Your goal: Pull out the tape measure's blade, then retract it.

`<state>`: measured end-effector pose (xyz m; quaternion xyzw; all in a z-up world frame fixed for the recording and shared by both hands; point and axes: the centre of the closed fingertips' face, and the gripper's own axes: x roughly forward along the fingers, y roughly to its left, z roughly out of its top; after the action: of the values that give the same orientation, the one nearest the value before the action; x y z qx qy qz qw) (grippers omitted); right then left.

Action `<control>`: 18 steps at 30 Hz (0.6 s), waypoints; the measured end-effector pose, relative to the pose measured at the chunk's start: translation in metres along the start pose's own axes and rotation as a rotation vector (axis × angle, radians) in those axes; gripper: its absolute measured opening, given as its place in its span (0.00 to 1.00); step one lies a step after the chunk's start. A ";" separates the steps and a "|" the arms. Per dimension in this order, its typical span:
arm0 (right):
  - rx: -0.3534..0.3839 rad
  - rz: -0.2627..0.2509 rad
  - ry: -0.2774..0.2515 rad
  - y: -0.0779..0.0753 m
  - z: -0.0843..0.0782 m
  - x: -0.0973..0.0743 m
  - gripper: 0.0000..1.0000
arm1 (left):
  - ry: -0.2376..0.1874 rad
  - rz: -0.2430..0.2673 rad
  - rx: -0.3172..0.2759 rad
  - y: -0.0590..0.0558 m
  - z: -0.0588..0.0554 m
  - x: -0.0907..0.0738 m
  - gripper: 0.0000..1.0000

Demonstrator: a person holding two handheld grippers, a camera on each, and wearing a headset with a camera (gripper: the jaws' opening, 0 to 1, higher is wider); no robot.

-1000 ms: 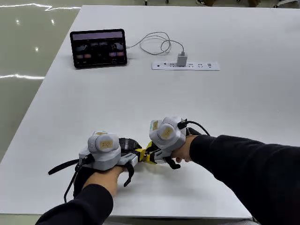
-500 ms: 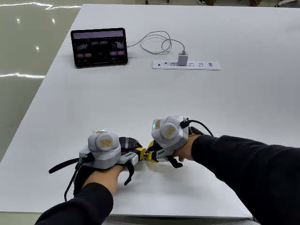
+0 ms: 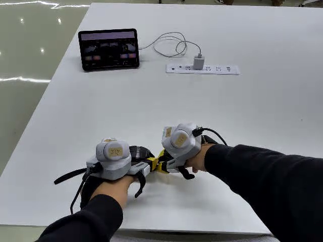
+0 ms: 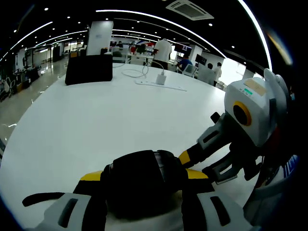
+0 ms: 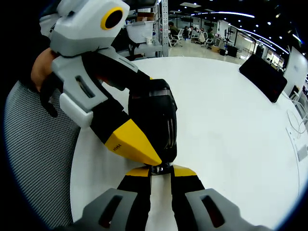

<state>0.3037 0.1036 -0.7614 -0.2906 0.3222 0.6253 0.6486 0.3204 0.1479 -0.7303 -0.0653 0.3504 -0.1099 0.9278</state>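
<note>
While the left gripper [image 4: 144, 176] is clamping the tape measure [image 4: 142, 192] | right gripper [image 5: 162, 172], just beside it, is pinching the blade tip [image 5: 161, 167]

Tape measure [image 4: 144, 190]: lower part hidden behind the left gripper's [image 4: 144, 174] jaws at the frame's bottom; in the head view, mostly covered by both gripper bodies.
Right gripper [image 5: 161, 169] tips: a grey bit pinched between them, too small to name.
Tablet [image 3: 109, 48] screen: too small to read.
Sleeve [image 3: 272, 181]: cut off at the right edge.
People [image 4: 163, 48], upper centre: blurred.
</note>
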 end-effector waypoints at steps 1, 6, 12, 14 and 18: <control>0.001 -0.001 0.000 0.000 0.000 0.000 0.11 | 0.000 0.000 -0.001 0.000 0.000 0.000 0.59; 0.007 -0.005 -0.001 0.000 0.000 0.000 0.11 | 0.000 0.000 0.001 0.000 0.000 0.000 0.59; 0.015 -0.007 -0.005 0.000 0.000 0.000 0.11 | -0.003 -0.002 0.000 0.000 0.000 0.000 0.59; 0.019 -0.007 -0.005 0.000 0.000 -0.001 0.11 | -0.005 -0.002 0.001 0.000 0.000 0.000 0.59; 0.019 -0.009 0.007 0.000 0.000 0.000 0.11 | -0.006 -0.002 0.001 0.000 0.000 -0.001 0.60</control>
<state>0.3039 0.1038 -0.7614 -0.2880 0.3291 0.6183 0.6531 0.3203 0.1477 -0.7296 -0.0655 0.3475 -0.1108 0.9288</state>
